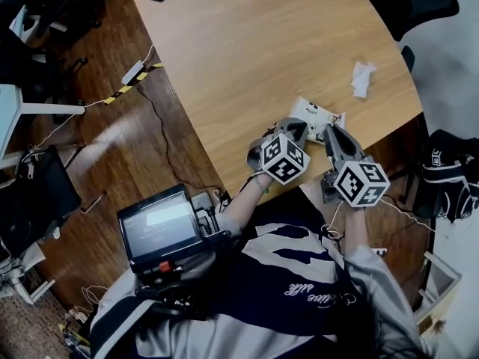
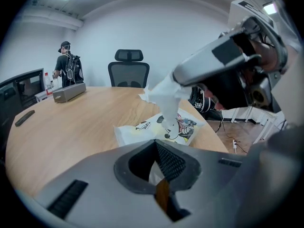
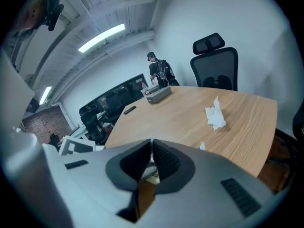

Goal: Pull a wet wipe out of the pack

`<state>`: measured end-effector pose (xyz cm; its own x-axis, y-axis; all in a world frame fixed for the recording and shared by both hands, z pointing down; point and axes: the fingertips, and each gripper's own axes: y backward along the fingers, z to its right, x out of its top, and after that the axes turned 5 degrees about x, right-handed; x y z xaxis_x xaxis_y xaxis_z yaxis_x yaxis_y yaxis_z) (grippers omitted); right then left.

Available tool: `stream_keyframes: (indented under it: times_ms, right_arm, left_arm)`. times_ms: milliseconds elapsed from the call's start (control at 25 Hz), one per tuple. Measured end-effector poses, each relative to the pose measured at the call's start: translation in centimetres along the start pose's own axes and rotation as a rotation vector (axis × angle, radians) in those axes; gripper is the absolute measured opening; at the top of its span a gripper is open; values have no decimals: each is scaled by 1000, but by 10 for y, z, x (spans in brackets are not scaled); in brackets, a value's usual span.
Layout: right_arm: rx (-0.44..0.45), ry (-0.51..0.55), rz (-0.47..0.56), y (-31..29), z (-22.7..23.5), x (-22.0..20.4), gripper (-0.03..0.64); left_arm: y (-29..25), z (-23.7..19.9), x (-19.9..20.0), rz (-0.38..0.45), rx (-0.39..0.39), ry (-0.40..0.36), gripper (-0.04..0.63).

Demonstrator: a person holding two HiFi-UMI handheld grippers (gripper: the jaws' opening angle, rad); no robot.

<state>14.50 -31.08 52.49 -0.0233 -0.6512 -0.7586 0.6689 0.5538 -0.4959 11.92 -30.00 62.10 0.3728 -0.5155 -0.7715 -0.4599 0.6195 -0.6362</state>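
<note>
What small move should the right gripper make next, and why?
Probably raise the right gripper straight up: it is shut on the wet wipe, whose lower end sits in the pack, and the left gripper grips the pack's near edge.

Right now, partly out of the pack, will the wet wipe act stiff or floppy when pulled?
Probably floppy: the wet wipe hangs in soft folds between the right gripper and the wet wipe pack. It looks light and thin, so it may tear or cling. The pack might lift with it; the left gripper pinching its edge helps.
</note>
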Motion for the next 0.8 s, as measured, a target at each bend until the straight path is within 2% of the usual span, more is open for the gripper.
stream_keyframes:
  times_ms: [280, 440, 520, 720, 800]
  right_arm:
    - [1, 64, 94, 24, -14, 37, 12]
    - [-15, 67, 108, 39, -16, 36, 12]
    - [-25, 66, 111, 47, -16, 31, 12]
    - [-41, 48, 132, 70, -20, 15, 12]
    - [-47, 42, 136, 83, -19, 8, 12]
  left_arm:
    - [0, 0, -2, -4, -3, 5, 3]
    - [2, 0, -1, 1, -54, 43, 3]
    - [5, -3, 2, 25, -78, 95, 3]
    - [29, -12, 10, 105, -89, 353, 3]
    - [38, -5, 13, 135, -95, 408, 3]
